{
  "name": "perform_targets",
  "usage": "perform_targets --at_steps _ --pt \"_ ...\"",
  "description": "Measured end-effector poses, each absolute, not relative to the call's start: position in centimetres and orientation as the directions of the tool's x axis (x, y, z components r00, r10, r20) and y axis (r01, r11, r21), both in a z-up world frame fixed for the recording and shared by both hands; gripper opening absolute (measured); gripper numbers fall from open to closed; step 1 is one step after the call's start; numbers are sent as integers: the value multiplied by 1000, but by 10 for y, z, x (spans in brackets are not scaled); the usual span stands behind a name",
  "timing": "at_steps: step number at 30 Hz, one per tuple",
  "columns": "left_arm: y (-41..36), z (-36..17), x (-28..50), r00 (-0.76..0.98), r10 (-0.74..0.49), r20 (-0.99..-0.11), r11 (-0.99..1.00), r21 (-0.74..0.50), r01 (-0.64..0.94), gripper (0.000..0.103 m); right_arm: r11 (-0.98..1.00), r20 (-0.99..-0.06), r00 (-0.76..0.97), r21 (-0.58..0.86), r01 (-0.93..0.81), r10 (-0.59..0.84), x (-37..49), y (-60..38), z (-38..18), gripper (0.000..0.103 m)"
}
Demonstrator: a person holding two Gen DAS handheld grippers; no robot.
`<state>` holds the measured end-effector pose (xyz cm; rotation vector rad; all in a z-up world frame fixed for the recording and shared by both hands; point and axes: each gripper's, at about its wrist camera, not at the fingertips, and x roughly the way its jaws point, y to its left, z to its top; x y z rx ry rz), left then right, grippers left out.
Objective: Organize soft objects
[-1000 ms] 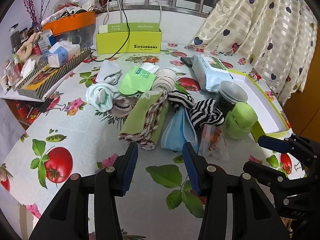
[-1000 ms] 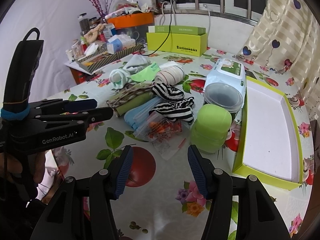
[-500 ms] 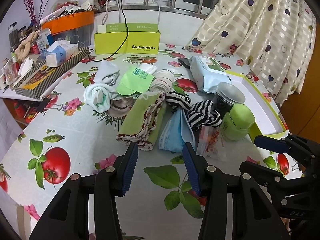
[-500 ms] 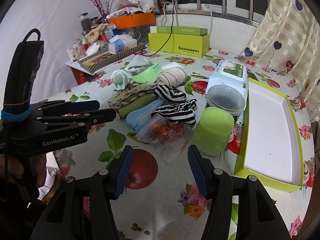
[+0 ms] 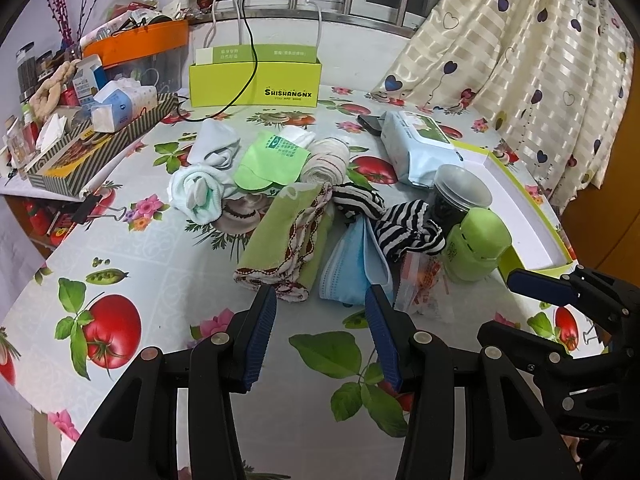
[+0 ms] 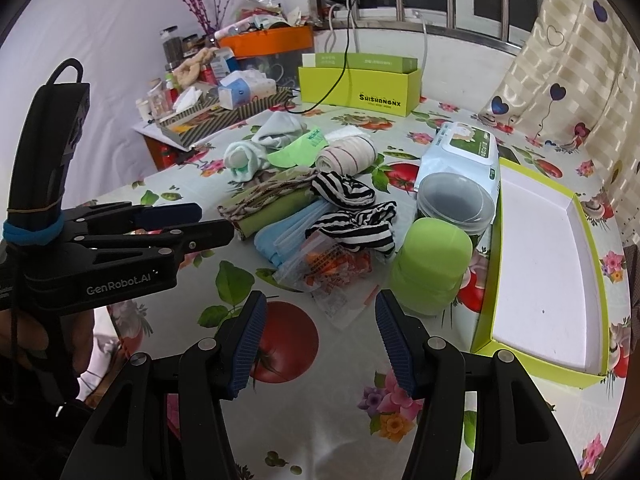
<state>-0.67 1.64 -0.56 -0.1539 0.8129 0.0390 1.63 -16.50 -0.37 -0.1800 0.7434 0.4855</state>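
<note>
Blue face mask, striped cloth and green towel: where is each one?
blue face mask (image 5: pixel 352 276), left wrist view, its pleated middle.
striped cloth (image 5: pixel 408 226), left wrist view, bunched centre.
green towel (image 5: pixel 282 236), left wrist view, flat green face.

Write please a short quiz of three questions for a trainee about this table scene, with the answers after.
1. True or false: the left gripper is shut on the blue face masks.
2. Multiple choice: what lies inside the yellow-green tray? A) a rolled sock B) a striped cloth C) nothing that can be seen
3. Fill in: the black-and-white striped cloth lies partly on top of a clear ____ with orange contents.

Key:
1. False. Both the left and the right gripper are open and hold nothing.
2. C. Its white floor is bare.
3. Plastic bag.
</note>
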Motion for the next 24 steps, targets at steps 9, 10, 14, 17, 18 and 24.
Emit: perform_targets --at_steps 9,10,14,17,18,24 --pt "17 -7 -6 686 -29 -727 987 -128 -95 48 871 -689 626 17 -490 366 18 -163 -3 56" --pt "17 -7 -5 686 -28 -727 987 -127 -95 48 871 -689 626 17 -491 366 18 -162 -3 56" --pt "20 -6 -3 685 -39 -727 986 -137 -90 48 869 -688 624 18 -494 369 20 -158 -2 56" --pt "22 -5 -2 688 -41 -724 986 -142 -90 48 869 -687 625 19 -494 370 22 -159 -2 56" --pt "23 -5 -2 690 -41 -722 985 -144 -91 48 869 -686 626 19 -495 371 22 -158 -1 56" --pt "37 -2 -1 699 -38 -714 981 -160 -110 48 865 -678 630 18 -501 379 27 -158 6 56"
